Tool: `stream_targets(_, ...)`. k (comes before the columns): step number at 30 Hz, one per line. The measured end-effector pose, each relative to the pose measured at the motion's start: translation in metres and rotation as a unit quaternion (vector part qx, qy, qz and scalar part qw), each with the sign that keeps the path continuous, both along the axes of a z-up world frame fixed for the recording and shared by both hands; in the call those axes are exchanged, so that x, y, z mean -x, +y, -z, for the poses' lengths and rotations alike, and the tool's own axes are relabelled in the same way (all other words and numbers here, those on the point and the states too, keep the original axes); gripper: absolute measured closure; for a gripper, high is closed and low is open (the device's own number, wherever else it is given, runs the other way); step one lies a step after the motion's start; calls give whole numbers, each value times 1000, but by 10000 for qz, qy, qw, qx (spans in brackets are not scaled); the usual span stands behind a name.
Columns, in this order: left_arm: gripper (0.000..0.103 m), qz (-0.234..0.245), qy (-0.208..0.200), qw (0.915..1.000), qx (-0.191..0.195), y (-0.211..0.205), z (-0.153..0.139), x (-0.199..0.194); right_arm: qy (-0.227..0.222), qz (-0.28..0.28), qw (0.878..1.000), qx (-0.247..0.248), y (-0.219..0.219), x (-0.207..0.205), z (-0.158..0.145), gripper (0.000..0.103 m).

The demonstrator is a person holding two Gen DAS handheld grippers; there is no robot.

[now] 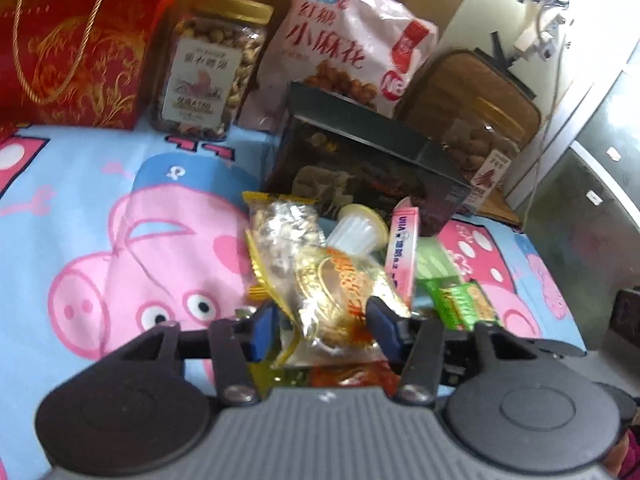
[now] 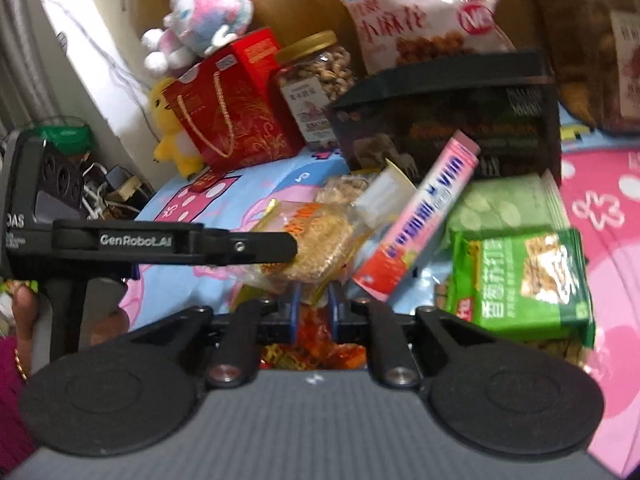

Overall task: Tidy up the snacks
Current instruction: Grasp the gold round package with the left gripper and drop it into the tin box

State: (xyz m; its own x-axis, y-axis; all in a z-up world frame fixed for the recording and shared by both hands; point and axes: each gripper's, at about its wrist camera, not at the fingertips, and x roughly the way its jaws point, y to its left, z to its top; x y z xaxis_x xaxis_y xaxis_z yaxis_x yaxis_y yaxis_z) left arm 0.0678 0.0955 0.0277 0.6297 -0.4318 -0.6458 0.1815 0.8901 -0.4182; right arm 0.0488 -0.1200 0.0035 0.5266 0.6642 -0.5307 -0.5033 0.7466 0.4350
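A heap of small snacks lies on the pig-print cloth [image 1: 100, 240]. In the left wrist view my left gripper [image 1: 324, 322] has its blue fingers around a clear gold-printed pastry pack [image 1: 336, 280], pads at its sides. Beyond it lie a yellow-edged nut pack [image 1: 280, 224], a jelly cup [image 1: 358, 228], a pink stick box [image 1: 404, 248] and green cracker packs [image 1: 460, 300]. In the right wrist view my right gripper [image 2: 314, 310] is nearly closed on an orange-red wrapper [image 2: 316, 332]. The left gripper's finger [image 2: 240, 246] reaches the pastry pack [image 2: 316, 240]. The pink box [image 2: 420, 216] and green cracker pack [image 2: 520, 280] lie to the right.
At the back stand a red gift bag [image 1: 76, 44], a nut jar [image 1: 212, 68], a pink twist-snack bag [image 1: 348, 40], a black box [image 1: 360, 164] and a second jar [image 1: 476, 120]. Plush toys [image 2: 200, 16] sit at the far left in the right wrist view. The bed edge drops off on the right.
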Motion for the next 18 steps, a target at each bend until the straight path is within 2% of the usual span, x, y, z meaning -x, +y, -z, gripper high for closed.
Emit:
stream_targets(4,55,-50,-301,9995,65,-1,-22,4,-464,-56,9989,40,-1,11,-18,88)
stream_targets(7,55,-58,-523,9986,86,-8,-42,-11,-868,34,9962,106,-4,7,-33,89)
stream_targets(13,55,69,-1018,9948,-32,-39,-77,-67,-1554,406,9866,297,-18,-31,-59,93)
stream_targets(16,55,105,-1153,9932,-103,-57,-81,-101,-1705,588,9830,357,-27,-61,-61,94)
stream_targets(18,55,93,-1148,9933,18,-64,-77,-124,-1819,651,9804,376,-29,-75,-63,94)
